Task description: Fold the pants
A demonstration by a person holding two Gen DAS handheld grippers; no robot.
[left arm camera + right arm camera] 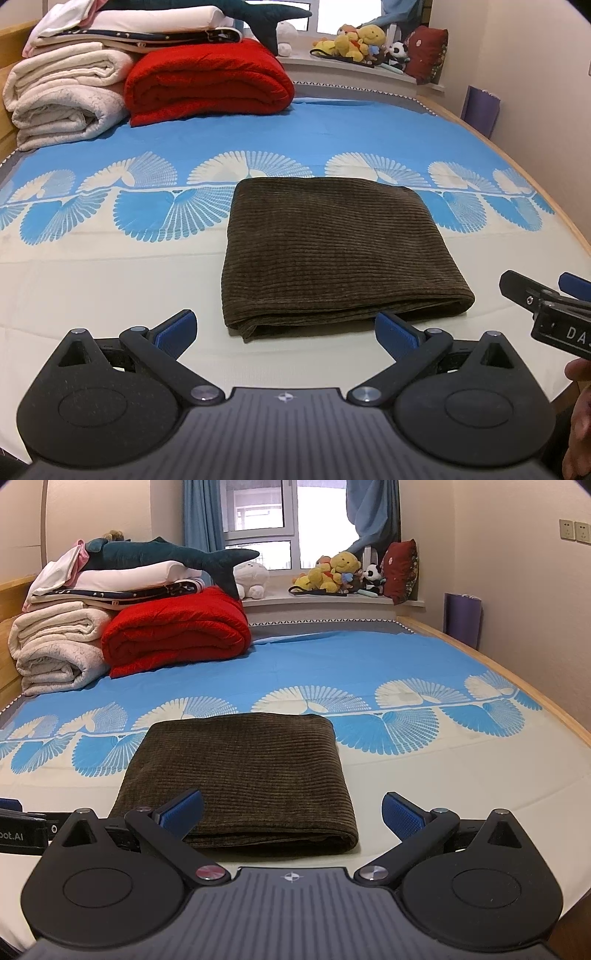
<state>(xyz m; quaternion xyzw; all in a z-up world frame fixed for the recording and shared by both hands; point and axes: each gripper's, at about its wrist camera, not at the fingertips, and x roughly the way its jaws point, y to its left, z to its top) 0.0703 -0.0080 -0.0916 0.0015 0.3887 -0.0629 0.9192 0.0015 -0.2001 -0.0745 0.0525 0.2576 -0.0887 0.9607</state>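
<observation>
Folded brown pants (332,251) lying flat on the bed (110,266); left gripper (284,332) and right gripper (291,812) both spread wide, holding nothing.

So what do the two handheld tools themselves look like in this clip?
Both match: the left tool and right tool have matte black bodies with round pivot discs, silver screws, a ribbed grey centre plate with a small compass mark, and blue textured finger pads. White lettering is partly visible on each.
</observation>
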